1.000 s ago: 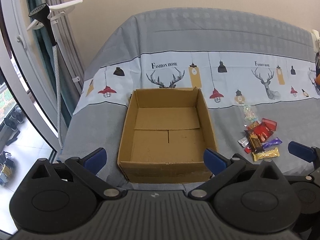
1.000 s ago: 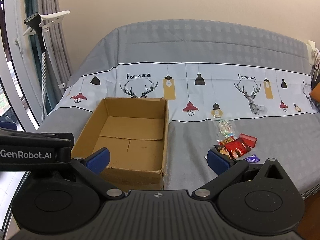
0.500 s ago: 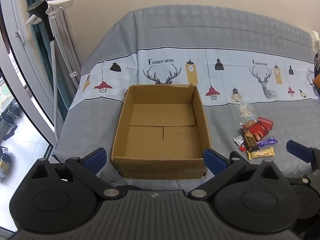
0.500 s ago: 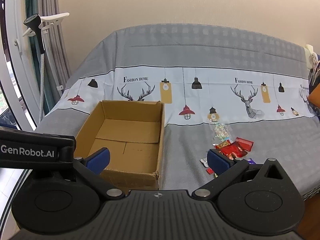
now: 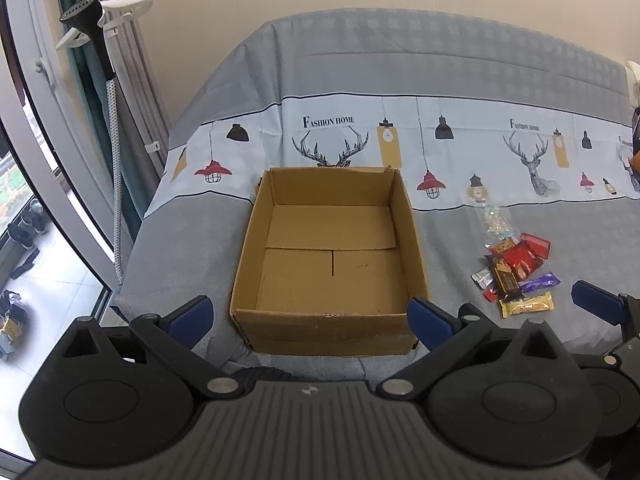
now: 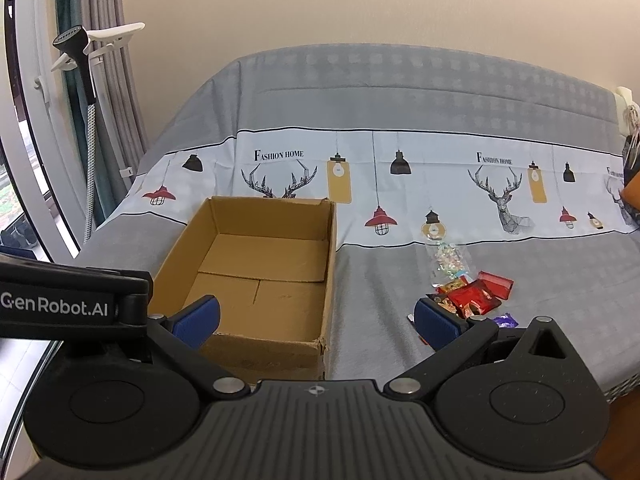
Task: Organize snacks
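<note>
An open, empty cardboard box [image 5: 332, 264] sits on a bed with a grey patterned cover [image 5: 440, 80]; it also shows in the right wrist view [image 6: 256, 276]. A small pile of wrapped snacks [image 5: 516, 272] lies on the cover to the right of the box, also seen in the right wrist view [image 6: 472, 296]. My left gripper [image 5: 310, 314] is open and empty, held in front of the box's near wall. My right gripper [image 6: 316, 320] is open and empty, in front of the gap between box and snacks. Its blue fingertip [image 5: 596, 302] shows at the right edge of the left wrist view.
A garment steamer on a stand [image 5: 100, 80] and curtains [image 5: 132, 60] stand left of the bed by a glass door. The left gripper's body [image 6: 72, 304] fills the left of the right wrist view. A beige wall [image 6: 360, 0] lies behind the bed.
Both grippers have pulled back and risen slightly, so the box and snacks sit a little farther and lower in view. Jaws stay open.
</note>
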Tool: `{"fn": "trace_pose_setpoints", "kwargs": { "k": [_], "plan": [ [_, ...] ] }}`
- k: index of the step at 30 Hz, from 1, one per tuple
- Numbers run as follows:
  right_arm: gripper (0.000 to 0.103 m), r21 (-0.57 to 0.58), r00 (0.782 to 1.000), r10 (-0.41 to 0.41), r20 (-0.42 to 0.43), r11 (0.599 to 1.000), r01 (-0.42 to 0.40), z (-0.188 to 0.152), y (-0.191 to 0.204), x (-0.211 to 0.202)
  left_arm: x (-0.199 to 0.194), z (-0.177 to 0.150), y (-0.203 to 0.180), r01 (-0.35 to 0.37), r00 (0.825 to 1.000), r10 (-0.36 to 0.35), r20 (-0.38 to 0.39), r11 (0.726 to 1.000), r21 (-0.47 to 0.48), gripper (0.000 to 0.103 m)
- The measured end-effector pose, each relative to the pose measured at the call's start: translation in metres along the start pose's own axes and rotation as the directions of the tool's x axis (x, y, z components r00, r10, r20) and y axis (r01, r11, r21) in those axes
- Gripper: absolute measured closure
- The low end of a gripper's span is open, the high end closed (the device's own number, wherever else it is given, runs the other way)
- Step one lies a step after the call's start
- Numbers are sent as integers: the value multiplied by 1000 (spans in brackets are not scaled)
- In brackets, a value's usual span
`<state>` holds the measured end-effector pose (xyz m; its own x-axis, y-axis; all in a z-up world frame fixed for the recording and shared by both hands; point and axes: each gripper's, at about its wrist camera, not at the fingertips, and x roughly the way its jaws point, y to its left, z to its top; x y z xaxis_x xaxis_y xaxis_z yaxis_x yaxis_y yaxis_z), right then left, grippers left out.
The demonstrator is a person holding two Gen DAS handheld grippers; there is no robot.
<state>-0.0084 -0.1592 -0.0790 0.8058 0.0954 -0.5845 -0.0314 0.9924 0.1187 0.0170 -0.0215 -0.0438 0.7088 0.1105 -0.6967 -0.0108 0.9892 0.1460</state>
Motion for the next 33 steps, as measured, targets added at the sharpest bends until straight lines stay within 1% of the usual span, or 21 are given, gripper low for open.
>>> {"fn": "trace_pose_setpoints", "kwargs": {
  "k": [7, 11, 13, 17, 19, 22, 23, 25, 27, 31, 32, 33],
  "plan": [
    [1, 0, 1000, 11, -11, 1000, -11, -2, -4, 6, 6, -3, -3, -19, 1000, 19, 1, 1000, 2, 0],
    [1, 11, 999, 20, -34, 1000, -20, -6, -9, 18, 18, -4, -11, -28, 999, 29, -18, 999, 20, 0],
    [1, 22, 999, 21, -44, 1000, -20, -9, -14, 26, 28, -3, -19, -24, 999, 25, -36, 999, 35, 0],
    [1, 59, 997, 16, -70, 998, -12, -23, -37, 47, 57, -3, -49, 3, 996, 5, -85, 996, 86, 0],
    [2, 83, 996, 7, -88, 997, 1, -32, -57, 61, 75, -4, -70, 23, 996, -12, -90, 992, 122, 0],
    [6, 114, 996, -11, -84, 993, 21, -46, -88, 80, 104, -9, -109, 53, 998, -46, -45, 985, 164, 0],
    [8, 125, 997, -24, -72, 992, 33, -51, -104, 88, 116, -10, -124, 72, 997, -69, -21, 980, 186, 0],
    [8, 162, 996, -50, -68, 985, 60, -61, -135, 103, 140, -8, -151, 117, 993, -121, 4, 968, 220, 0],
    [8, 204, 996, -60, -69, 976, 73, -70, -167, 119, 166, -6, -176, 160, 986, -166, 8, 959, 232, 0],
    [8, 240, 994, -82, -77, 966, 99, -84, -232, 157, 224, 1, -229, 208, 976, -219, 10, 940, 271, 0],
    [10, 248, 993, -87, -82, 963, 105, -86, -248, 167, 242, 3, -243, 230, 971, -237, -9, 933, 277, 1],
    [11, 266, 993, -85, -82, 958, 104, -88, -265, 179, 256, 4, -253, 260, 965, -263, -28, 926, 275, 9]
  ]
}}
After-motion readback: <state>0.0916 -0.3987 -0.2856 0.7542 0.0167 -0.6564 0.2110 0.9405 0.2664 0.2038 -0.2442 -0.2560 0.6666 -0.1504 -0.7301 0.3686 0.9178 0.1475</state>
